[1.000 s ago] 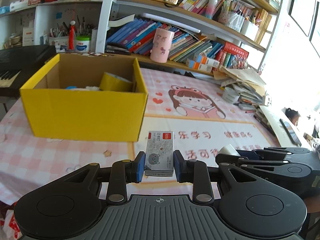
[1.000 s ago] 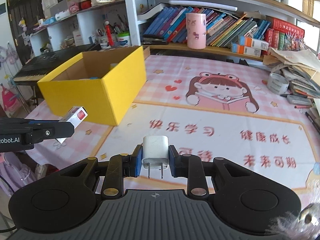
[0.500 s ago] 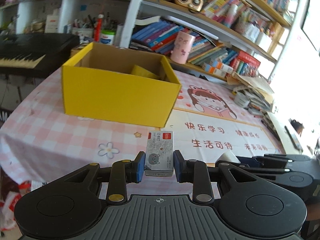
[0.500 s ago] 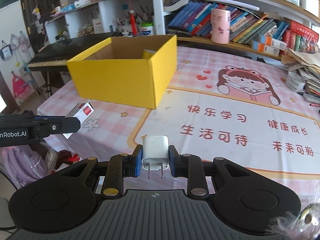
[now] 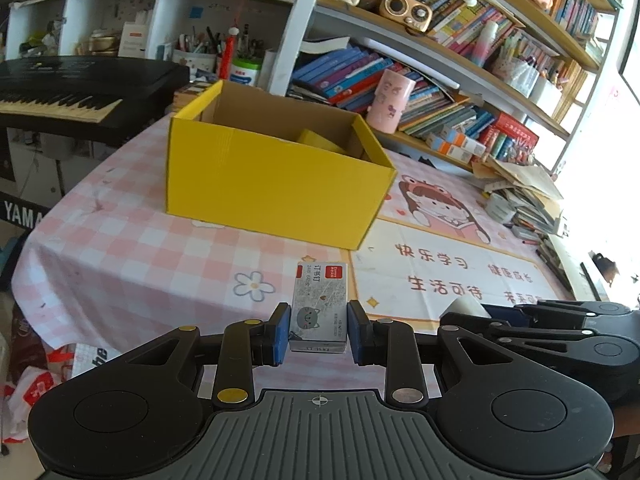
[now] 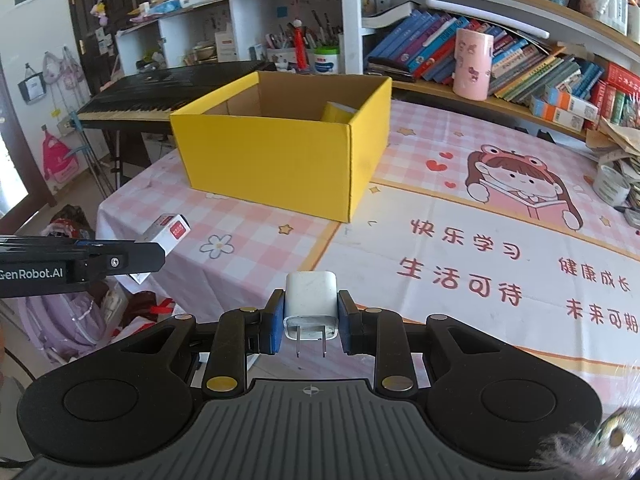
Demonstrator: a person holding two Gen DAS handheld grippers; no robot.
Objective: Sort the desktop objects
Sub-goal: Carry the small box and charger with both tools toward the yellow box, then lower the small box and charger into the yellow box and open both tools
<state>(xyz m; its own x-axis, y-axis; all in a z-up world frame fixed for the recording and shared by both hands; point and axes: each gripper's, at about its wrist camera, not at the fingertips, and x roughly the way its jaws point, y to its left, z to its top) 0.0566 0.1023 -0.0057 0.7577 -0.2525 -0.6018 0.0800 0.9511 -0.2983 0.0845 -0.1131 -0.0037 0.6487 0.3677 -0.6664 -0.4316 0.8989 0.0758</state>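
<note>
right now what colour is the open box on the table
Yellow outside, plain brown cardboard inside: the open box, clearest in the right wrist view.

Both tongs same build: matte black plastic, ribbed grey centre plate with a small crosshair mark, round discs either side, blue pads on the fingers. Left tongs (image 5: 319, 332): two brass rivets one side, silver ones opposite. Right tongs (image 6: 311, 324): same. White "GenRobot.AI" lettering and one screw on the left unit's side.

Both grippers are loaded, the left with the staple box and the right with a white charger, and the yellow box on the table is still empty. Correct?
Not quite: the yellow box is not empty. The right wrist view shows a yellow item inside it. The rest holds: the left gripper grips the staple box, the right gripper the white charger.
</note>
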